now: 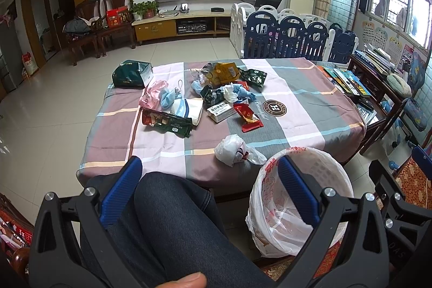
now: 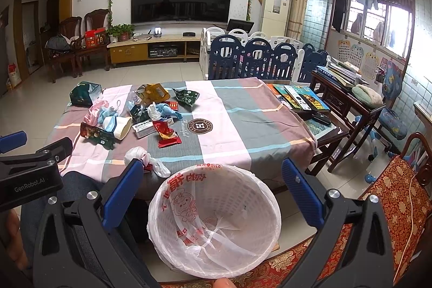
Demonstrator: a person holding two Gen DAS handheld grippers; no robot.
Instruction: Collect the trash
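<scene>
Trash lies scattered on the checked tablecloth (image 1: 302, 88): a crumpled white plastic bag (image 1: 235, 150) (image 2: 141, 155) nearest me, a red wrapper (image 1: 247, 116) (image 2: 167, 135), a white medicine box (image 1: 221, 111), green snack packets (image 1: 167, 123) and blue gloves (image 1: 167, 99). A white bin lined with a printed bag (image 1: 302, 201) (image 2: 216, 220) stands on the floor in front of the table. My left gripper (image 1: 210, 177) is open above a person's knee, holding nothing. My right gripper (image 2: 213, 180) hangs open over the bin's mouth, also holding nothing.
A dark wooden side table (image 2: 348, 101) with books stands right of the table. A red patterned chair cushion (image 2: 391, 193) is at the lower right. A blue and white play fence (image 2: 259, 58) stands behind the table. Tiled floor (image 1: 54, 99) lies to the left.
</scene>
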